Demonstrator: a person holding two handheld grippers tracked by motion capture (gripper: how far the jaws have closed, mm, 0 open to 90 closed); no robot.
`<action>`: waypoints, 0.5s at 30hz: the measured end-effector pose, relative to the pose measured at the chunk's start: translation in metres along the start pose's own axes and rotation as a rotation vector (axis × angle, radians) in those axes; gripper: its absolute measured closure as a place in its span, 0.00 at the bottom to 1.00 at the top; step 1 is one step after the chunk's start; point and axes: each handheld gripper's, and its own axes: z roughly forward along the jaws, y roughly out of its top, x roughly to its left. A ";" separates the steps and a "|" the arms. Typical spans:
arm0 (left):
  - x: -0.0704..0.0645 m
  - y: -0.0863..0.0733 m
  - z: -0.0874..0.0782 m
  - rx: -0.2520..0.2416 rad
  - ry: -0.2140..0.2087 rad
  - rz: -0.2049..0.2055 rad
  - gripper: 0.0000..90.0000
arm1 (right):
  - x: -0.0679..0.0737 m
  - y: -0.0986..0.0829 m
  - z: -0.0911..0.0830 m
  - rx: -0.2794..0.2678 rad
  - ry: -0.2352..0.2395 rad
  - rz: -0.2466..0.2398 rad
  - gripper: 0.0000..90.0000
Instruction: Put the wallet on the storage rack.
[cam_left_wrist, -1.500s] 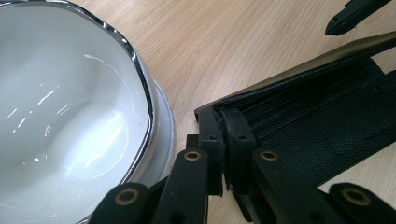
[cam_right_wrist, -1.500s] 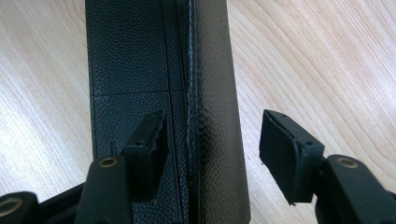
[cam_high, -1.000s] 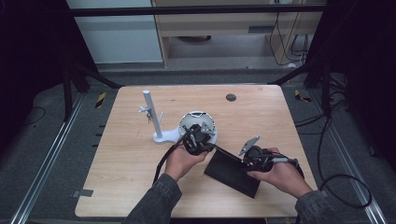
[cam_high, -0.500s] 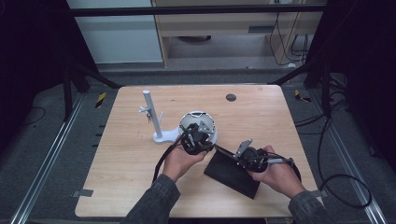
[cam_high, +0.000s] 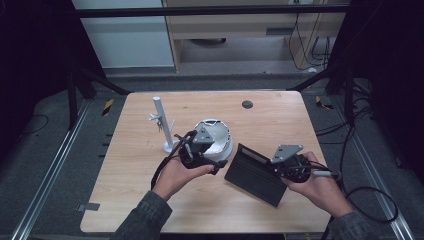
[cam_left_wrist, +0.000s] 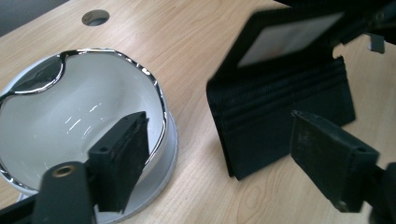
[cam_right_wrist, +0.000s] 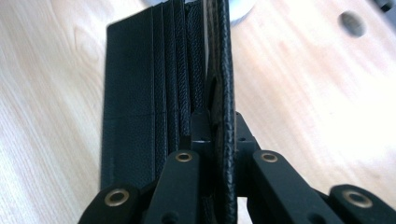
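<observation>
A black wallet (cam_high: 254, 174) lies open on the wooden table, its card slots facing up (cam_right_wrist: 140, 84). My right gripper (cam_right_wrist: 212, 126) is shut on the edge of the wallet's upper flap and holds it raised; in the high view this gripper (cam_high: 276, 167) is at the wallet's right end. The flap's clear window (cam_left_wrist: 285, 39) appears in the left gripper view. My left gripper (cam_left_wrist: 224, 154) is open wide, one jaw over the rim of a white bowl (cam_left_wrist: 70, 116), the other over the wallet's near corner (cam_left_wrist: 280, 107). In the high view it (cam_high: 210, 155) sits at the bowl's (cam_high: 220, 136) front edge.
A white stand with an upright pole (cam_high: 161, 122) is left of the bowl. A round hole (cam_high: 247, 104) sits in the table near the far edge. Bare wood (cam_high: 280, 125) lies behind the wallet and at the front left. A cable (cam_high: 370, 200) trails off the right side.
My right gripper has drawn to the right with the wallet's flap, lifting it so the window shows. The left gripper has stayed by the bowl.
</observation>
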 end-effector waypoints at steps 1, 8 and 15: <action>-0.001 0.001 -0.002 -0.002 -0.005 0.006 0.19 | -0.001 0.000 -0.002 -0.011 -0.007 0.000 0.94; -0.002 0.012 -0.013 -0.018 -0.002 0.025 0.17 | -0.005 0.008 -0.019 -0.091 -0.039 -0.006 0.95; 0.000 0.022 -0.019 -0.022 -0.008 0.046 0.15 | -0.012 0.018 -0.039 -0.184 -0.054 0.007 0.95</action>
